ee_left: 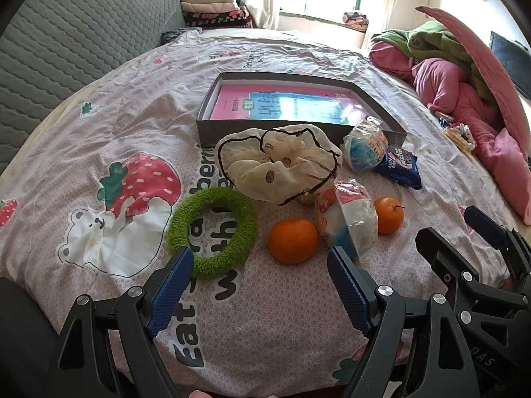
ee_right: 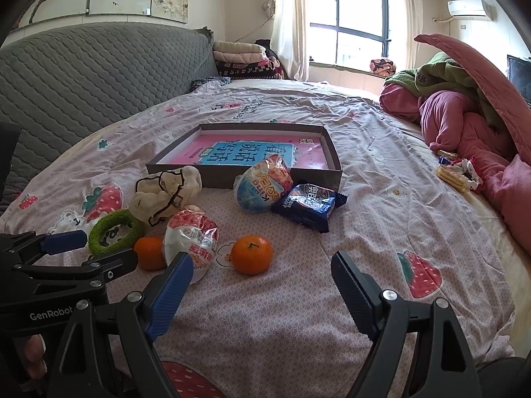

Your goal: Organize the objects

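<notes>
On the bed lie two oranges [ee_left: 292, 240] [ee_left: 388, 215], a green fuzzy ring [ee_left: 212, 231], a cream scrunchie [ee_left: 278, 162], two wrapped snack bowls [ee_left: 348, 224] [ee_left: 365, 144] and a blue biscuit pack [ee_left: 400, 165]. A grey shallow box [ee_left: 298, 132] behind them holds a pink book [ee_left: 282, 104]. My left gripper [ee_left: 260, 258] is open and empty, just short of the ring and the nearer orange. My right gripper [ee_right: 262, 270] is open and empty, just before the other orange [ee_right: 252, 254]. The box [ee_right: 245, 179] and pack [ee_right: 307, 206] also show in the right wrist view.
A grey quilted headboard [ee_left: 73, 39] stands at the left. Pink and green bedding [ee_left: 458, 76] is piled at the right, with small snack packs [ee_right: 456, 172] beside it. Folded blankets [ee_right: 242, 59] sit at the far end under a window.
</notes>
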`<state>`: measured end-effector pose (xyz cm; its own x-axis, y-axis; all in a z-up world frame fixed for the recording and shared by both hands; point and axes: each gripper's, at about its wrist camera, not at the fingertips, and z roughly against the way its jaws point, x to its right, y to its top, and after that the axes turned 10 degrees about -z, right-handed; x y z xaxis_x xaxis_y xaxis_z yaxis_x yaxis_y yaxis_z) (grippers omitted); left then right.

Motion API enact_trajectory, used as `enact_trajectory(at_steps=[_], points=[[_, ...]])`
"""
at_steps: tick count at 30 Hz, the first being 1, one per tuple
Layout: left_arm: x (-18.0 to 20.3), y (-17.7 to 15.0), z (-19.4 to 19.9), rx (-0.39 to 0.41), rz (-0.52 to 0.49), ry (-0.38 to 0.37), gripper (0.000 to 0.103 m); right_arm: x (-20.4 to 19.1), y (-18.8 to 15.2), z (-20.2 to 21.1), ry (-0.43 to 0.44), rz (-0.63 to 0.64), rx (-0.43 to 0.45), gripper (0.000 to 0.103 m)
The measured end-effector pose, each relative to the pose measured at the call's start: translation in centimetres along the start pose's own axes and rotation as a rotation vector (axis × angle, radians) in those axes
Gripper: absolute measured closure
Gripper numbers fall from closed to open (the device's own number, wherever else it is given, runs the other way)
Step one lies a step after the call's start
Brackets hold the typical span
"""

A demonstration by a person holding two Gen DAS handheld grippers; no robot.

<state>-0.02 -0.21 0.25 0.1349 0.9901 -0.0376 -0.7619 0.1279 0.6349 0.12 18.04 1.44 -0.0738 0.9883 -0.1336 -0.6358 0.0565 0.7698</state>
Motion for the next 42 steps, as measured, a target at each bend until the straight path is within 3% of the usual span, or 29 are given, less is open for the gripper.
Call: enact_trajectory(at_steps=[18, 42], points=[[-0.2, -0.1, 0.1, -0.001, 0.008, -0.016, 0.020, 0.0, -0.1, 0.0, 0.000, 0.000, -0.007, 0.018], [-2.8, -1.1, -1.2, -0.074, 0.039, 0.007, 0.020, 0.2, -0.4, -0.9, -0.014, 0.000, -0.056, 0.018]])
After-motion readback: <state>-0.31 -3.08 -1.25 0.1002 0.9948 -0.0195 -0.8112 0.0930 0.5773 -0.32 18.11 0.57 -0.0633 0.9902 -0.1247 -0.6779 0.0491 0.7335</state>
